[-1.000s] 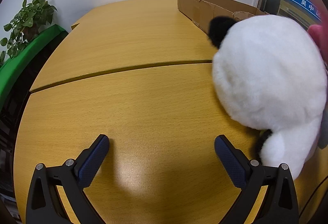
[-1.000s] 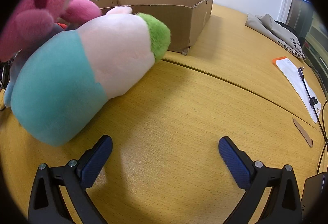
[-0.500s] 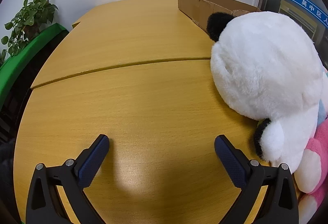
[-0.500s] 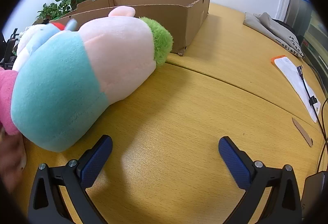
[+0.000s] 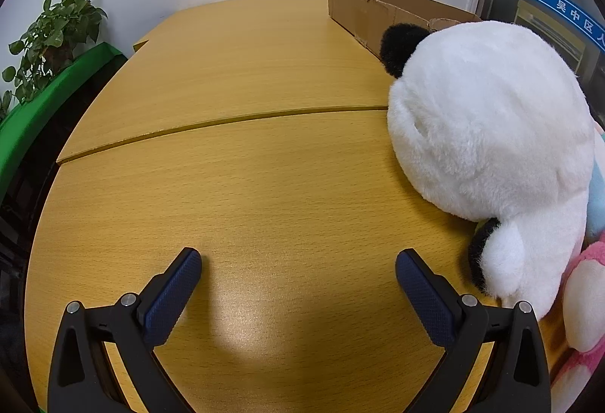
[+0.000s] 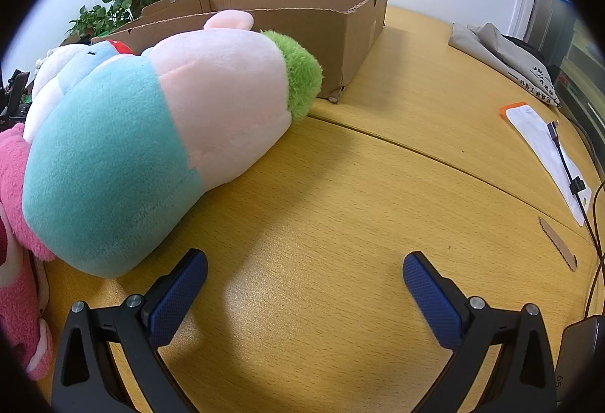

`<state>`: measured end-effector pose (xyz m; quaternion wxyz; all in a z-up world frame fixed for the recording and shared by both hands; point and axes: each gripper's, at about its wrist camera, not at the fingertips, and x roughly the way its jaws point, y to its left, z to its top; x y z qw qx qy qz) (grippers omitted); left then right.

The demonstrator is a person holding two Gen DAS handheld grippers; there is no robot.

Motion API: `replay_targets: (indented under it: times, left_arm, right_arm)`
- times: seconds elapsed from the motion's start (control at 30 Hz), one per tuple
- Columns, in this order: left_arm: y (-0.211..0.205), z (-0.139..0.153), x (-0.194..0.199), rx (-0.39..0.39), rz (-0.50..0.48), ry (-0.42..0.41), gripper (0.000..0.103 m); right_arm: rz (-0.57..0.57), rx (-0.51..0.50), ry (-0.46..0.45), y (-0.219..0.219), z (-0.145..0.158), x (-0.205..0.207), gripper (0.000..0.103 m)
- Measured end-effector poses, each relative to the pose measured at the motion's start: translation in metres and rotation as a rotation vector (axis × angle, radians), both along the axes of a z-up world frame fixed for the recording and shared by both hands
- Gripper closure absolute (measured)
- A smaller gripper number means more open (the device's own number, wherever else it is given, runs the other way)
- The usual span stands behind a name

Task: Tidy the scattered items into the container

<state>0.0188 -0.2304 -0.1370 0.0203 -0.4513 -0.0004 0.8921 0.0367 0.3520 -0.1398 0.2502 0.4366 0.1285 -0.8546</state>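
Hovering low over the wooden table (image 5: 264, 156), left gripper (image 5: 298, 262) has its jaws spread wide, nothing between the pads. Right gripper (image 6: 305, 263): same, jaws wide apart, empty, above bare tabletop.

Landmark: cardboard box (image 6: 302, 16), open-topped, at the far side of the table.

Toys all lie outside the box, on its near side, in a cluster between the two grippers. Panda plush (image 5: 487, 133) sits to the right of the left gripper, its lower white paw just beside that gripper's right finger; black ear points toward the box. Pastel plush (image 6: 159, 133) (teal, pink, green tuft) lies to the left of the right gripper, long axis running from its teal end near that gripper's left finger up to the green end, which sits close to the box's near wall. Pink plush (image 6: 15, 224) is tucked against the teal end, farthest from the box.

Judgement: each gripper is close to one toy; right is nearer the pastel plush, left nearer the panda. Either must swing inward. Open tabletop lies outboard of both grippers. Right of the box: folded cloth (image 6: 503, 54), paper with cable (image 6: 544, 148). Keep clear.
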Motion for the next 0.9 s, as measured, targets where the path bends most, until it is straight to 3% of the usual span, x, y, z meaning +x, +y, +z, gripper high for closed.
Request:
replay_targets:
  times: [0.9]
  left_arm:
    - [0.008, 0.0, -0.025, -0.001, 0.088, -0.003, 0.0]
  right_arm:
    - [-0.027, -0.006, -0.006, -0.009, 0.0, -0.01, 0.0]
